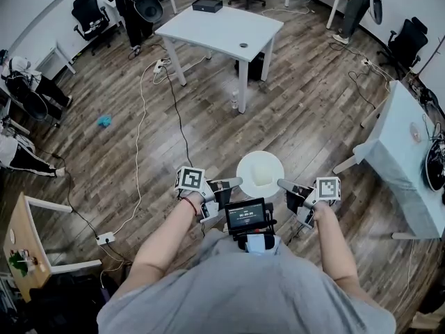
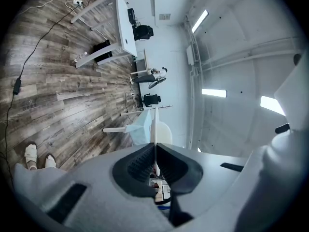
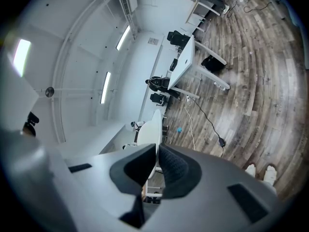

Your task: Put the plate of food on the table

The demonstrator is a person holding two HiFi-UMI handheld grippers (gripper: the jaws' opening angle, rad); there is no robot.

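Observation:
A round white plate (image 1: 260, 173) with a pale block of food (image 1: 262, 174) on it hangs above the wooden floor, close in front of the person's body. My left gripper (image 1: 238, 181) is shut on the plate's left rim and my right gripper (image 1: 281, 183) is shut on its right rim. In the left gripper view the plate (image 2: 155, 124) shows edge-on, pinched between the dark ribbed pads (image 2: 140, 161). The right gripper view has the plate (image 3: 152, 129) edge-on as well, held between the pads (image 3: 174, 170). A white table (image 1: 222, 28) stands ahead across the floor.
A table with a light blue cloth (image 1: 407, 162) stands at the right. A small wooden table (image 1: 24, 245) is at the lower left. Cables (image 1: 142, 117) and a power strip (image 1: 106, 239) lie on the floor. Office chairs (image 1: 90, 16) and seated or standing people line the room's edges.

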